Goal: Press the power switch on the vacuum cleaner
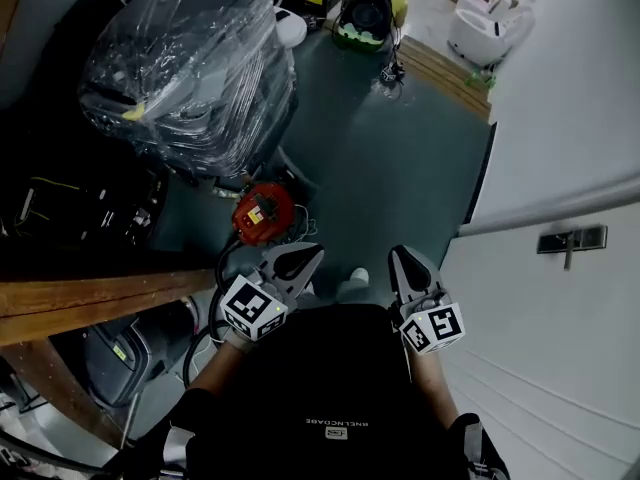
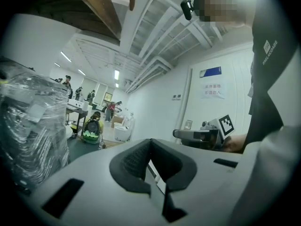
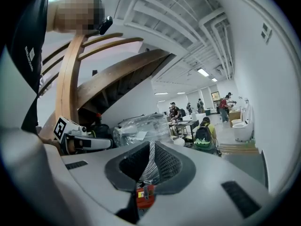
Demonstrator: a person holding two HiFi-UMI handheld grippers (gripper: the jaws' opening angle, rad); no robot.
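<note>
The vacuum cleaner (image 1: pixel 262 213) is a small round red unit on the dark green floor, ahead of me and left of centre. A sliver of the vacuum cleaner (image 3: pixel 145 195) shows through the slit between the right jaws. My left gripper (image 1: pixel 297 261) is held near my chest, just below and right of the vacuum in the head view, shut and empty. My right gripper (image 1: pixel 408 266) hangs beside it, further right, also shut on nothing. In their own views the left gripper (image 2: pixel 150 142) and right gripper (image 3: pixel 151 145) point out into the hall. The switch itself is not discernible.
A large plastic-wrapped bundle (image 1: pixel 190 63) stands just beyond the vacuum. A wooden stair beam (image 1: pixel 90 293) crosses at left with a grey machine (image 1: pixel 115 353) under it. A black cable (image 1: pixel 215 298) curls by my left hand. A white wall (image 1: pixel 560 108) runs along the right.
</note>
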